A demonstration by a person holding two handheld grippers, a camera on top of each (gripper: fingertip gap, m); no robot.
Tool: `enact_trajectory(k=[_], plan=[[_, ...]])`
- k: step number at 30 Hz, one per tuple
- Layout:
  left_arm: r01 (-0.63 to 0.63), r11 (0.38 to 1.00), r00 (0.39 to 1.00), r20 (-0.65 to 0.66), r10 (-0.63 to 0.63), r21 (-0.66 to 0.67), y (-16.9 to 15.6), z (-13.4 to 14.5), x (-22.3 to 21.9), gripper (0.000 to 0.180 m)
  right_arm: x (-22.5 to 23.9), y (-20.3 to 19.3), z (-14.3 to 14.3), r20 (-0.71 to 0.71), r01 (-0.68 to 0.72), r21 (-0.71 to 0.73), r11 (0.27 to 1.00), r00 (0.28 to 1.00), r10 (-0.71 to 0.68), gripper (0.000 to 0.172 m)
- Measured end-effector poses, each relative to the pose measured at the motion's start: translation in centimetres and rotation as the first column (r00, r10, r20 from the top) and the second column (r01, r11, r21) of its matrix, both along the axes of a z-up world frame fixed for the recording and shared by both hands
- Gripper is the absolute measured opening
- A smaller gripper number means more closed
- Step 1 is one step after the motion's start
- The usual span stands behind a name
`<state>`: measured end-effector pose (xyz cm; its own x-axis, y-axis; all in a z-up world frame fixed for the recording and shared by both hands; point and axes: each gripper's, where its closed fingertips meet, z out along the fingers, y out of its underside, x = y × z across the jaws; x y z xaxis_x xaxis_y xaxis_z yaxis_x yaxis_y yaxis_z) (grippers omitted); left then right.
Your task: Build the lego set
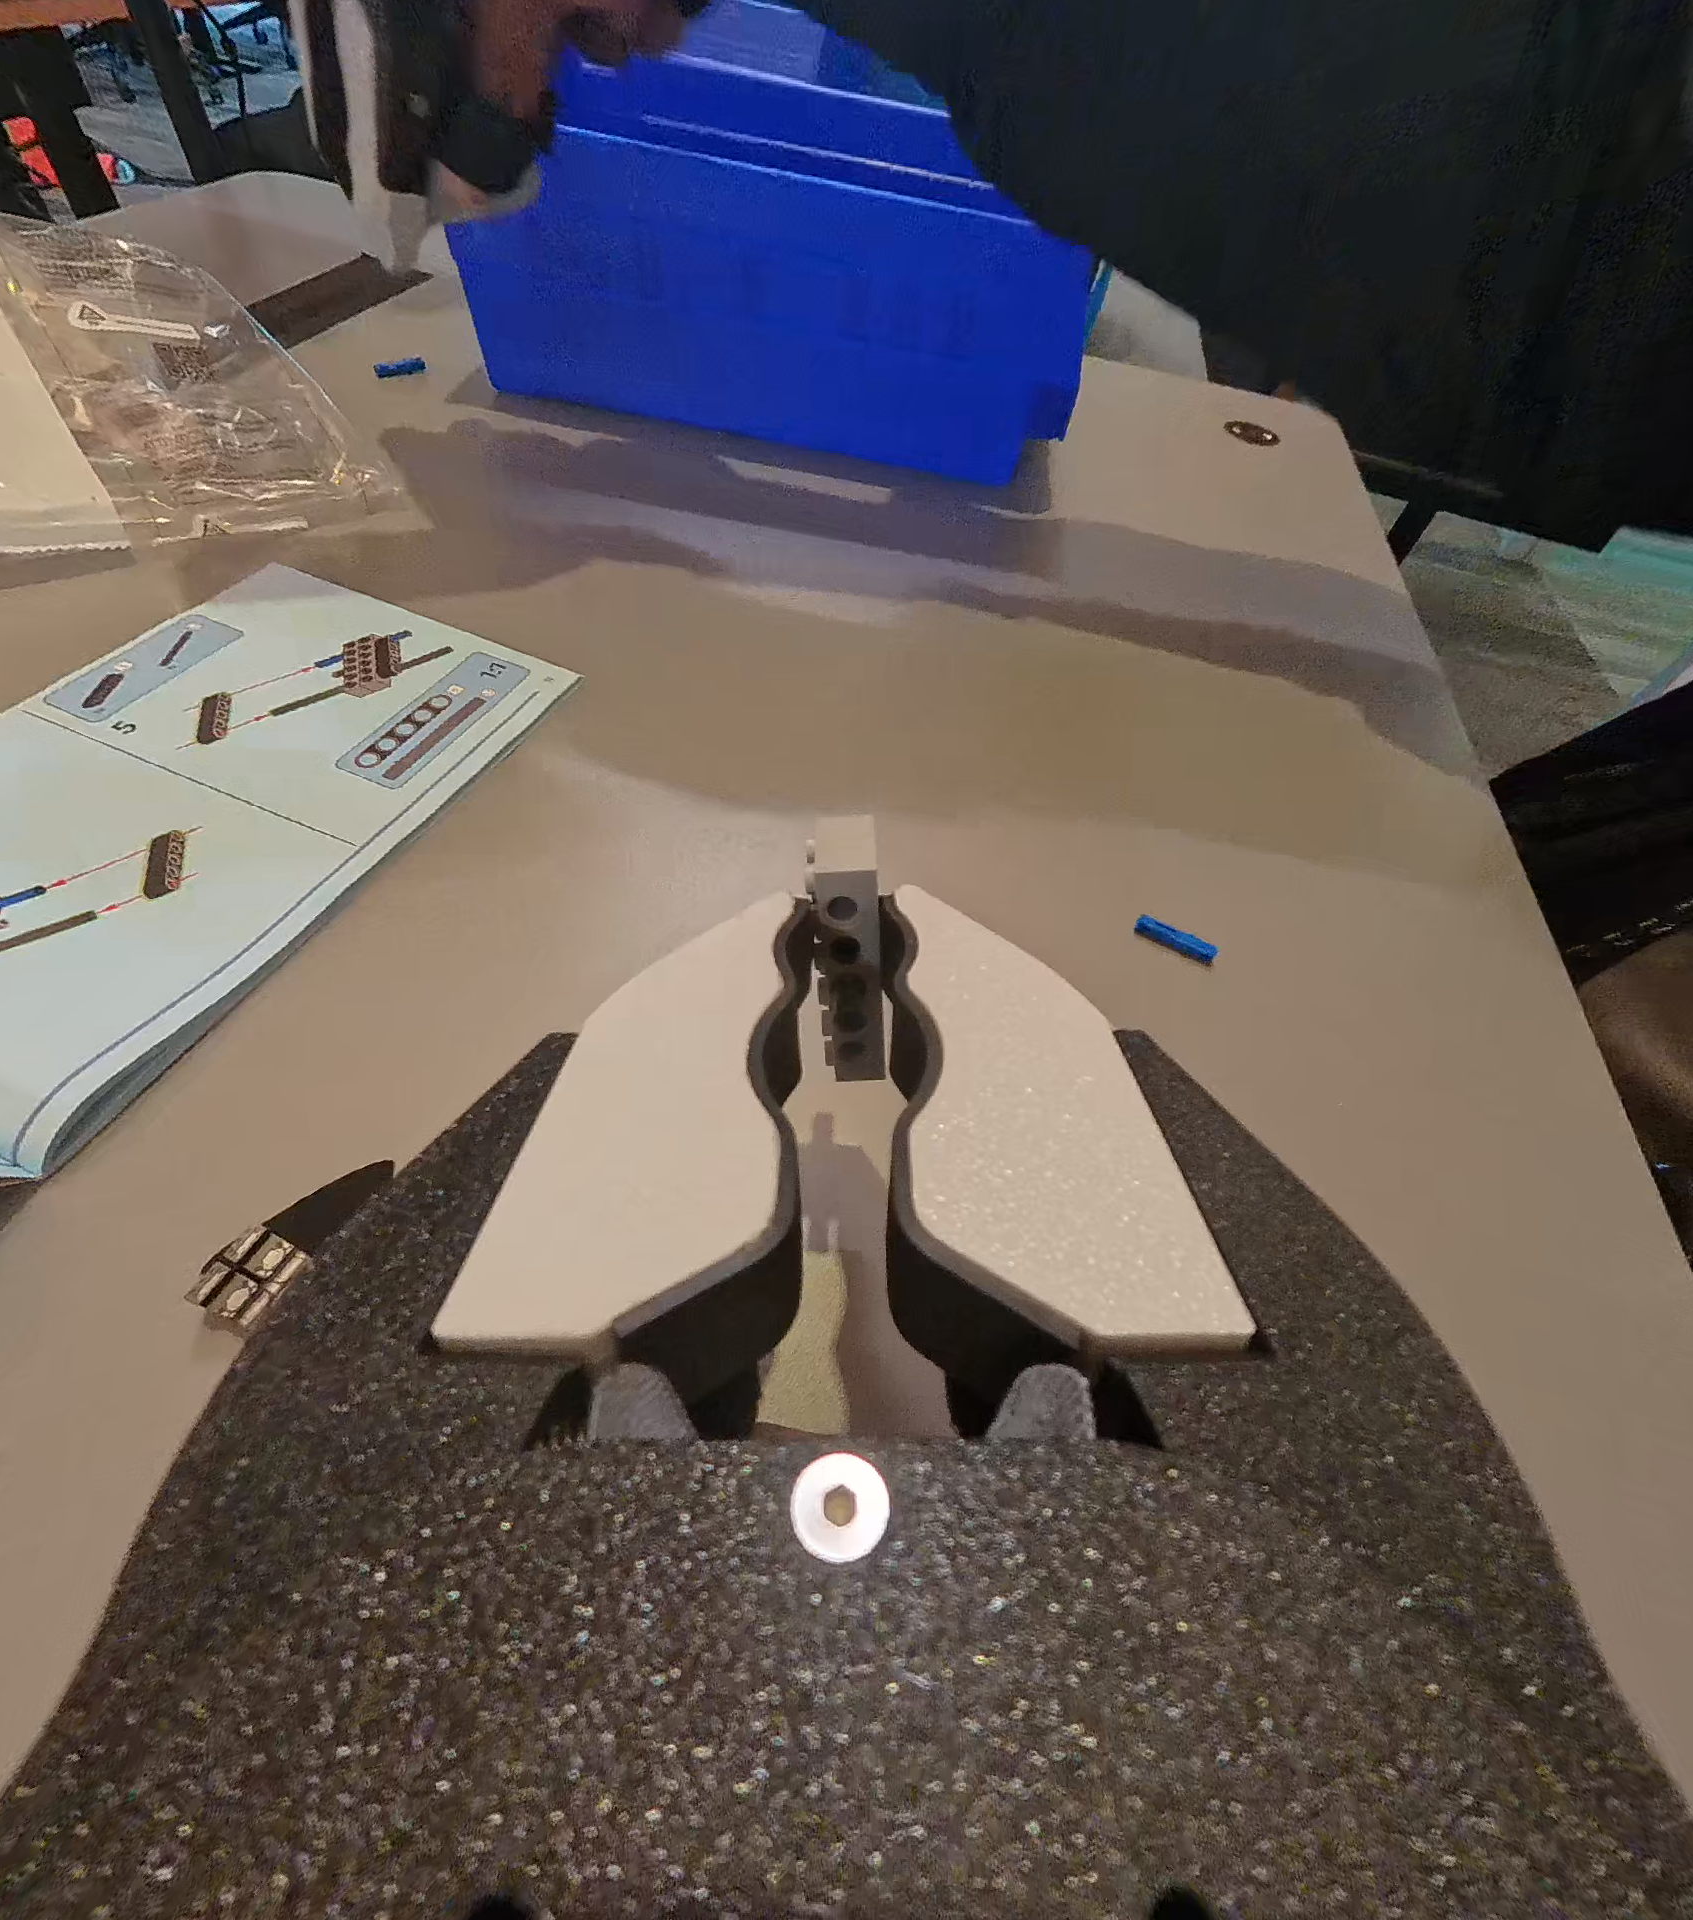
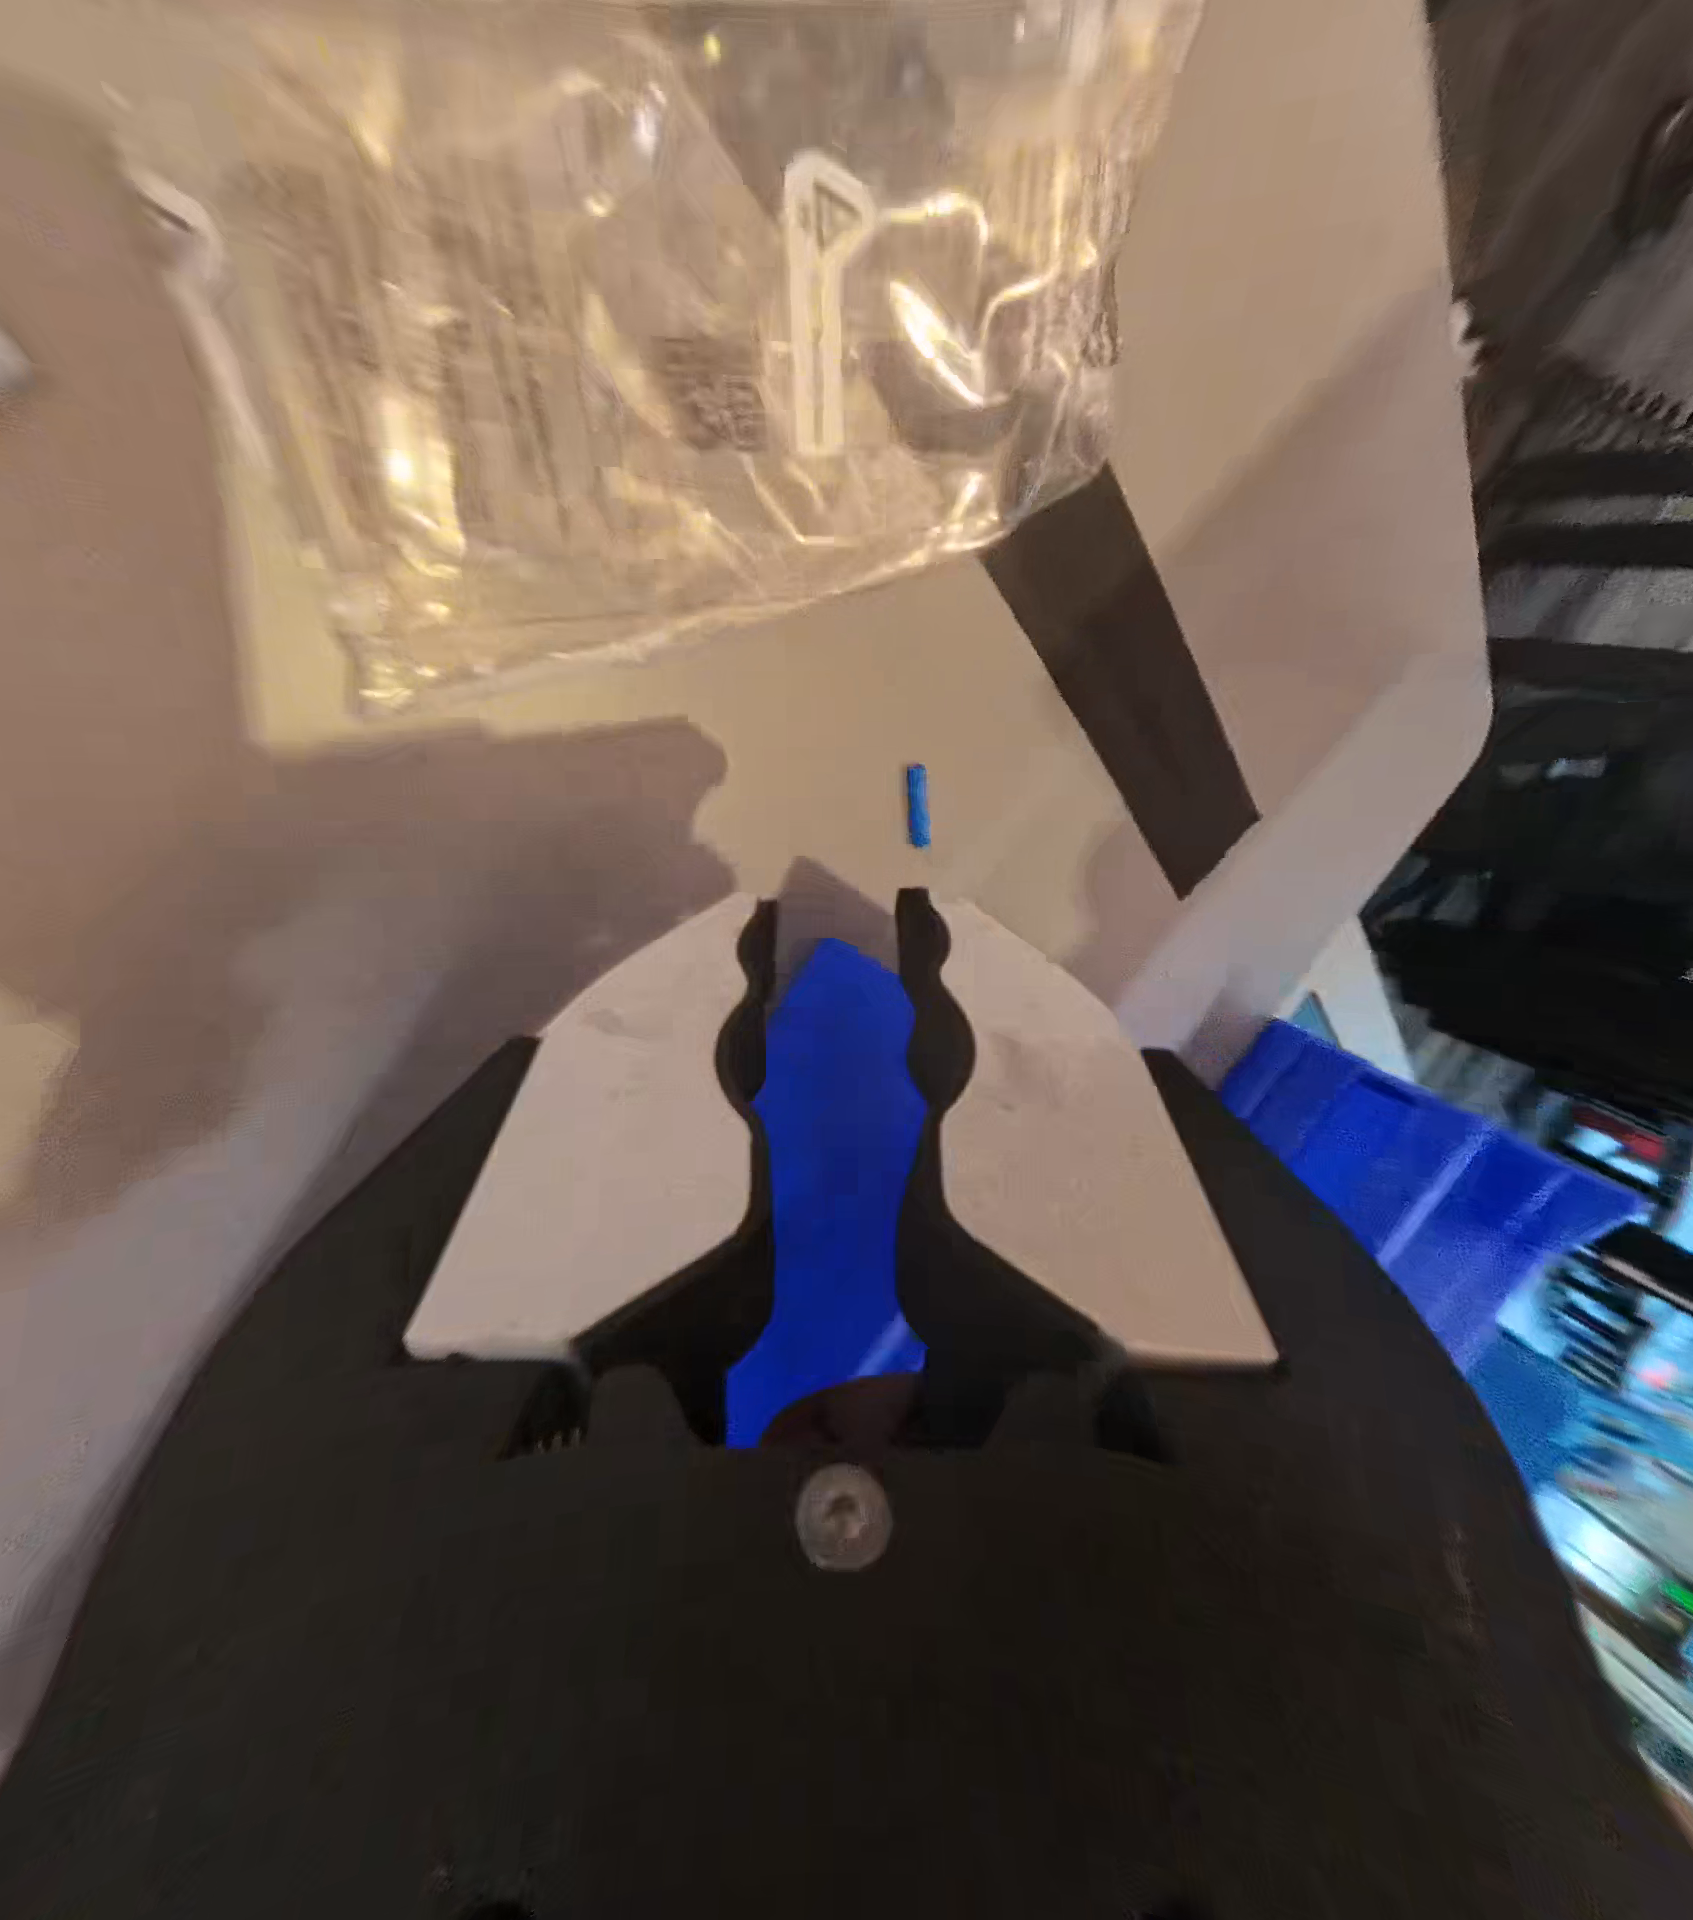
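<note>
Clamped in the left gripper point(image 1: 847, 904), at twelve o'clock from its black body: a grey holed beam point(image 1: 852, 987), standing on end, both pads pressed on its sides, likely so the holes faced up and stayed reachable. Hovered low over the tan table point(image 1: 1081, 727), fingers level and pointing forward. Lay at three o'clock of the beam: a small blue pin point(image 1: 1174, 938); at nine o'clock, an open instruction booklet point(image 1: 146, 831); at twelve, a blue bin point(image 1: 769, 291). Held nothing in the right gripper point(image 2: 837, 904): fingers parted over the bin's blue edge point(image 2: 831, 1143), another blue pin point(image 2: 916, 805) just beyond at one o'clock, a clear plastic bag point(image 2: 613, 364) farther off.
</note>
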<state>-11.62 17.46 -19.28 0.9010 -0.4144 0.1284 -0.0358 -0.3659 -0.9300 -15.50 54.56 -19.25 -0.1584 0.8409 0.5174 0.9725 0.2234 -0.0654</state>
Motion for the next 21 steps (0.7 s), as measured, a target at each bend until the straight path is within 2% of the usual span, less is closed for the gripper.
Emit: enact_trajectory(k=[2, 10, 15, 21], plan=[[0.002, 1.0, 1.0, -0.008, -0.002, -0.006, 0.0, -0.1, 0.0, 0.012, -0.6, 2.2, 0.0, 0.12, -0.001, 0.04, 0.999, 0.993, -0.004, 0.024], [0.005, 1.0, 1.0, 0.021, -0.005, -0.011, 0.0, -0.1, -0.2, 0.012, -2.1, 6.3, -2.6, 0.425, 0.008, -0.074, 0.997, 0.905, 0.024, 0.026], [0.004, 1.0, 0.999, 0.036, -0.004, -0.017, -0.1, -0.1, -0.4, 0.012, -1.3, 5.5, -4.1, 0.494, 0.062, -0.294, 0.954, 0.864, 0.096, 0.027], [0.008, 1.0, 0.999, 0.048, -0.007, -0.02, 0.0, -0.1, -0.5, 0.012, 0.1, 6.4, -5.5, 0.588, 0.037, -0.269, 0.962, 0.797, 0.134, 0.021]])
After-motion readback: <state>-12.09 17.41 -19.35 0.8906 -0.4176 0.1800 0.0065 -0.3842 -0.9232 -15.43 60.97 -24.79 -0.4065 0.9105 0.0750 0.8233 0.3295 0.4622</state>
